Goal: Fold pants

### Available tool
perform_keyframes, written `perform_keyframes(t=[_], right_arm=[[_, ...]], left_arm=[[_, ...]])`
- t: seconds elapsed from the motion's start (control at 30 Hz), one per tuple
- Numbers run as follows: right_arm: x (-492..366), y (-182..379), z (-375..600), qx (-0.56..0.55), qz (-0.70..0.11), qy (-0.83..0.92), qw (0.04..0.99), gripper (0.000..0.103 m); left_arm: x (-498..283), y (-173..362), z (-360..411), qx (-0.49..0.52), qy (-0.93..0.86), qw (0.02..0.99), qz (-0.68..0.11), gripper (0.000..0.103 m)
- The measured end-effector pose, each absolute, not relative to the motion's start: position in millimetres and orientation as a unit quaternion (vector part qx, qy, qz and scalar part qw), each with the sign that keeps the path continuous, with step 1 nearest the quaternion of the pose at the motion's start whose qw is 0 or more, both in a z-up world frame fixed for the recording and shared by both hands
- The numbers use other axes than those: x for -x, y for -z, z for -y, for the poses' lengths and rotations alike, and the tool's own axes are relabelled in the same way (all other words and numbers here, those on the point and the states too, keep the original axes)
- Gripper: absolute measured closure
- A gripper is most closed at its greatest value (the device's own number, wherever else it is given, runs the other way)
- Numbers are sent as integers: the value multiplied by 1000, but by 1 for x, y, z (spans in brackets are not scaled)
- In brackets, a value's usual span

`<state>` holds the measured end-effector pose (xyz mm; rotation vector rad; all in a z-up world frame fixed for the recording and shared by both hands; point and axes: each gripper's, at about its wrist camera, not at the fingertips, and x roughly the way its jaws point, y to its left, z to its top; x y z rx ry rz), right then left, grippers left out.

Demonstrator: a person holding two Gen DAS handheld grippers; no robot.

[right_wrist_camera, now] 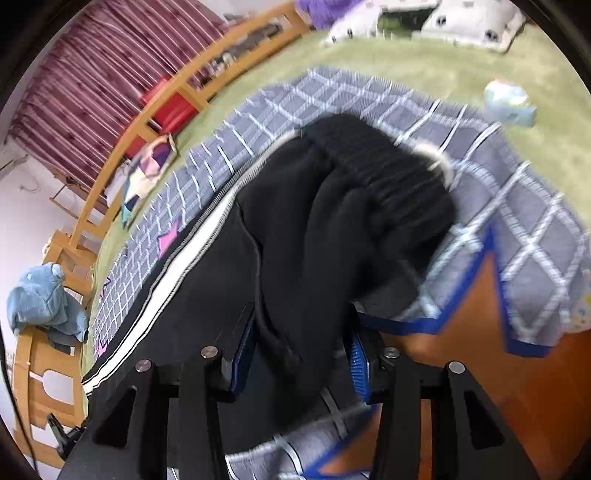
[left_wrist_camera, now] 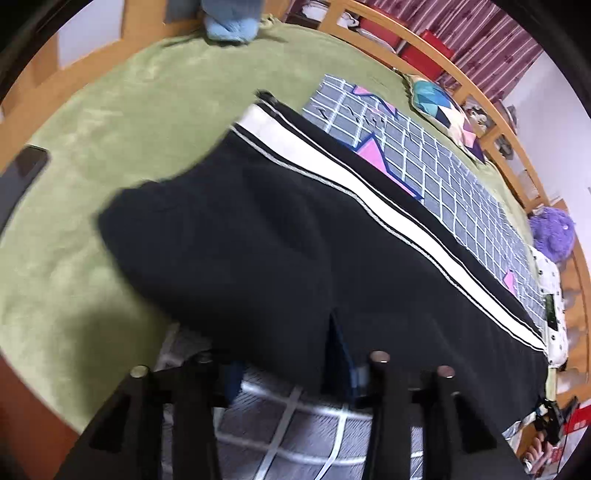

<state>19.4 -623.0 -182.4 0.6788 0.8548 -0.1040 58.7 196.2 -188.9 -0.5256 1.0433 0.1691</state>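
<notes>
Pants (left_wrist_camera: 280,236) lie stretched along the bed, black with a white side stripe (left_wrist_camera: 354,184) edged in thin pale lines, resting on a grey checked blanket (left_wrist_camera: 454,177) that carries pink star shapes and a blue border; under that spreads a green cover (left_wrist_camera: 92,147). Your left tongs (left_wrist_camera: 291,369) sit at the near edge of the black cloth, fingers apart, and the fabric hangs over the gap between them so that you cannot tell whether the pads touch it. Your right tongs (right_wrist_camera: 299,362) stand at the waistband end, where the ribbed band (right_wrist_camera: 380,173) is bunched up and a fold of black cloth drops down between the two blue ribbed pads (right_wrist_camera: 360,365); the jaws are parted, and blur hides whether they press on the cloth. Beyond the pants, in the left view, a patterned cushion (left_wrist_camera: 439,107) lies on the green cover near the wooden bed rail (left_wrist_camera: 424,48), a purple fuzzy thing (left_wrist_camera: 552,232) sits further along, and a blue garment (left_wrist_camera: 229,22) is heaped at the far edge. A dark flat thing (left_wrist_camera: 26,166) rests on the cover at the left.
</notes>
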Motion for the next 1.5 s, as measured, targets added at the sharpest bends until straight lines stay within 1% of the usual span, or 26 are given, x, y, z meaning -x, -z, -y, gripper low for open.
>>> perform_keyframes(t=[0.03, 0.07, 0.1, 0.13, 0.17, 0.27, 0.3, 0.33, 0.37, 0.4, 0.47, 0.57, 0.63, 0.67, 0.7, 0.77, 0.8, 0.87, 0.9, 1.03, 1.13, 1.2, 1.27, 1.33, 1.4, 1.5], right_arm=[[-17, 176, 624, -320, -397, 54, 858, 52], [-12, 171, 629, -322, -385, 63, 862, 40], [-11, 170, 634, -329, -377, 67, 863, 29], [-11, 171, 640, -342, -366, 70, 863, 26], [-16, 177, 647, -365, -358, 72, 857, 26], [-39, 208, 660, -417, -364, 82, 829, 26], [-48, 218, 660, -435, -361, 77, 822, 28], [-55, 223, 662, -449, -354, 75, 817, 35], [-62, 222, 661, -450, -353, 88, 816, 46], [-71, 214, 661, -429, -354, 106, 825, 64], [-86, 186, 659, -379, -342, 93, 855, 73], [-88, 139, 659, -334, -295, 42, 894, 73], [-95, 137, 658, -290, -316, 50, 902, 66], [-103, 149, 660, -280, -346, 61, 893, 57], [-110, 163, 663, -278, -379, 73, 880, 53], [-112, 188, 671, -277, -434, 91, 853, 53], [-105, 199, 675, -284, -448, 92, 843, 53], [-82, 201, 680, -288, -442, 96, 844, 52], [-69, 197, 680, -279, -436, 101, 849, 49], [-41, 174, 671, -227, -440, 130, 859, 49], [-45, 142, 650, -176, -424, 142, 877, 49], [-58, 126, 625, -149, -417, 118, 889, 43], [-82, 115, 591, -124, -416, 86, 897, 41], [-106, 113, 561, -105, -418, 57, 901, 40], [-126, 115, 523, -87, -420, 20, 903, 35], [-169, 128, 472, -67, -430, -32, 900, 35]], left_arm=[[-53, 183, -197, 243, -81, 834, -488, 56], [-49, 178, -196, 241, -80, 837, -484, 52], [-45, 176, -195, 241, -78, 840, -480, 45], [-41, 172, -193, 241, -78, 843, -474, 42], [-38, 168, -189, 239, -81, 846, -470, 40], [-38, 160, -178, 222, -86, 853, -465, 40], [-39, 156, -174, 213, -90, 856, -462, 40], [-41, 152, -172, 206, -94, 859, -459, 40], [-41, 150, -172, 202, -95, 861, -457, 40], [-42, 145, -171, 200, -97, 864, -452, 40], [-42, 133, -173, 202, -98, 873, -434, 40], [-46, 118, -173, 200, -95, 886, -408, 40], [-50, 115, -173, 198, -89, 889, -402, 40], [-54, 116, -172, 193, -86, 890, -404, 39], [-57, 117, -171, 189, -86, 890, -407, 39], [-64, 121, -171, 184, -85, 887, -416, 39], [-68, 123, -171, 183, -80, 886, -419, 39], [-75, 127, -169, 171, -82, 884, -427, 39], [-80, 128, -169, 159, -85, 885, -429, 39], [-96, 136, -171, 132, -94, 885, -437, 39], [-116, 144, -173, 129, -90, 878, -452, 39], [-127, 148, -173, 134, -79, 876, -457, 39], [-136, 151, -170, 132, -70, 876, -459, 39], [-146, 154, -167, 127, -62, 876, -462, 39], [-155, 157, -165, 126, -54, 874, -467, 39], [-167, 159, -164, 129, -43, 873, -467, 39]])
